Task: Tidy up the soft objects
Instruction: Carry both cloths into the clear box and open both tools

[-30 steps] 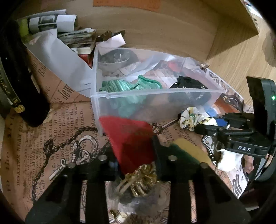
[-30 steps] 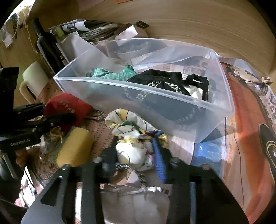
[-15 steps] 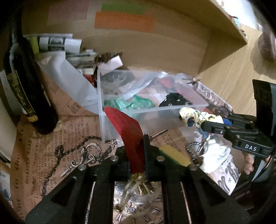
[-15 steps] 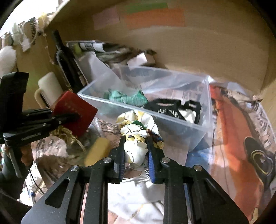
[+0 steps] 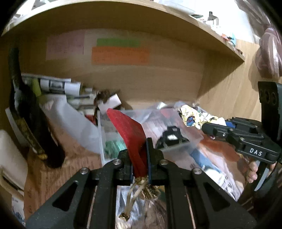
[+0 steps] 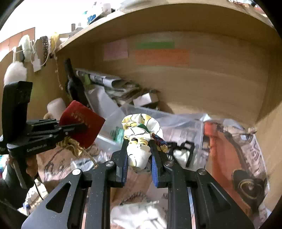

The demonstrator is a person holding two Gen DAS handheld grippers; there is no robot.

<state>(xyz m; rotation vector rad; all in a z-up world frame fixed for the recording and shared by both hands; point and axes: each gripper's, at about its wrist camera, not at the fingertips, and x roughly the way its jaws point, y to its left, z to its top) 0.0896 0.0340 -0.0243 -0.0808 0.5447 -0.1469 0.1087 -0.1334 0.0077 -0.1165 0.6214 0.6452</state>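
left gripper [image 5: 140, 158]: jaws closed on the lower edge of a red felt pouch [image 5: 129, 130], so its gold tassel cord [image 5: 135, 195] dangles below the jaws. right gripper [image 6: 139, 156]: jaws clamped on a bunched floral cloth [image 6: 139, 135], its loose end above the fingertips. both are held raised, probably to clear the rim of the clear plastic bin [image 6: 158, 119] lying ahead of and below both jaws. each gripper points forward, tilted slightly upward, side by side.

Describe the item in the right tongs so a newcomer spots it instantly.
Under the wooden shelf, above the clear plastic bin, the right tongs pinch a crumpled cloth. It is white and yellow with dark outlines, unlike the flat red pouch in the left tongs.
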